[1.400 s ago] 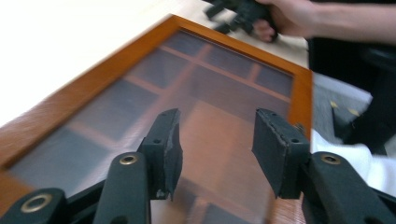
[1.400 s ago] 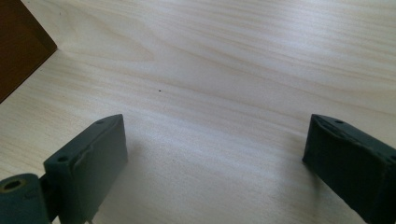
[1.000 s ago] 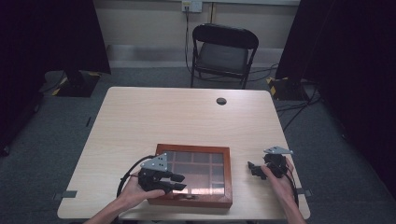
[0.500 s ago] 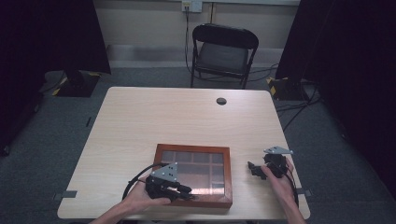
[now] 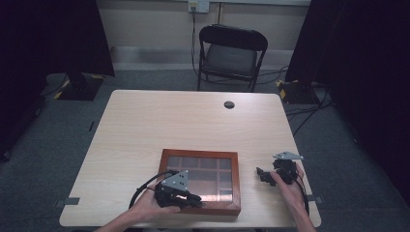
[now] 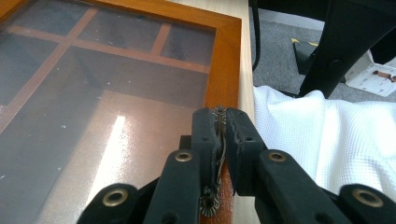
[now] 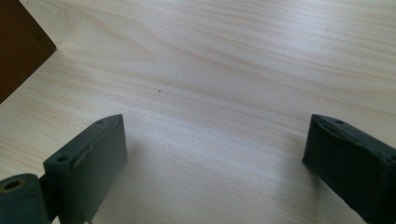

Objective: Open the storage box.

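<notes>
From the high view, the left gripper [image 5: 193,199] lay low over the near edge of the wooden box [image 5: 200,181], its hand [image 5: 145,209] cupped behind it; the right gripper [image 5: 263,175] rested on the table [image 5: 159,121] just right of the box, hand [image 5: 287,186] level, jaws pointing left. In the left gripper view, the left gripper [image 6: 223,135] had just been closing and pinched the small brass clasp [image 6: 219,154] on the box's front rim [image 6: 226,70]. In the right gripper view, the right gripper [image 7: 215,154] stood wide open over bare tabletop, holding nothing.

No lettering or numbers seem readable anywhere.
</notes>
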Demonstrator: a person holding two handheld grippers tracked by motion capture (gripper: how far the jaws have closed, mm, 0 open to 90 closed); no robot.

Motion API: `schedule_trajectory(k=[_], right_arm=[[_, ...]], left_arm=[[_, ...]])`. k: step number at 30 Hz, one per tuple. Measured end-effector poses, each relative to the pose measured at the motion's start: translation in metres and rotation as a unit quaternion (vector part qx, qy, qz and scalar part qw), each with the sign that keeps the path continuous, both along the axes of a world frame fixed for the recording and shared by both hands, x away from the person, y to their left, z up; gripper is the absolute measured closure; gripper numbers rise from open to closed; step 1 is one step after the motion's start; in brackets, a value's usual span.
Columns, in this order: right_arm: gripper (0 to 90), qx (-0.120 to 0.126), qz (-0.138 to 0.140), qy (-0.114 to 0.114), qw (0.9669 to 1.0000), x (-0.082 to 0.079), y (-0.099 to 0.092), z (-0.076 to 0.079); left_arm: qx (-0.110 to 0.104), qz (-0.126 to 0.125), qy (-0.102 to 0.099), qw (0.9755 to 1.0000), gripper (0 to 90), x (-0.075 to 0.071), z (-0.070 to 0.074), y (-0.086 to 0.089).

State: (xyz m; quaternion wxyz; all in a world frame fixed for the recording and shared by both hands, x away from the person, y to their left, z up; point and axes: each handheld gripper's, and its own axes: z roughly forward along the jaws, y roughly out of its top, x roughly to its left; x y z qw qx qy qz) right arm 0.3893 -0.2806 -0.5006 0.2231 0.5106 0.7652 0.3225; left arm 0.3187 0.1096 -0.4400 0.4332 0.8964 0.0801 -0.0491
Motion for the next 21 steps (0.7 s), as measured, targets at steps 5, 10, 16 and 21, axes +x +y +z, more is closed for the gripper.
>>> schedule_trajectory(k=[5,10,16,21], right_arm=[[5.5,-0.001,-0.002,0.002,1.0,-0.001,0.001,0.0],[15.7,0.004,0.023,0.014,0.9996,-0.004,0.005,0.006],[17.0,0.024,0.068,0.015,0.9973,-0.007,0.014,0.01],[17.2,0.049,0.112,-0.006,0.9925,-0.016,0.026,0.02]], left_arm=[[-0.001,-0.003,0.01,0.9999,82.8,0.003,0.0,-0.002],[-0.003,-0.002,0.02,0.9998,82.8,0.005,0.003,-0.002],[-0.002,-0.002,0.026,0.9997,82.8,0.006,0.006,-0.002],[0.001,-0.004,0.026,0.9996,82.8,0.008,0.014,-0.003]])
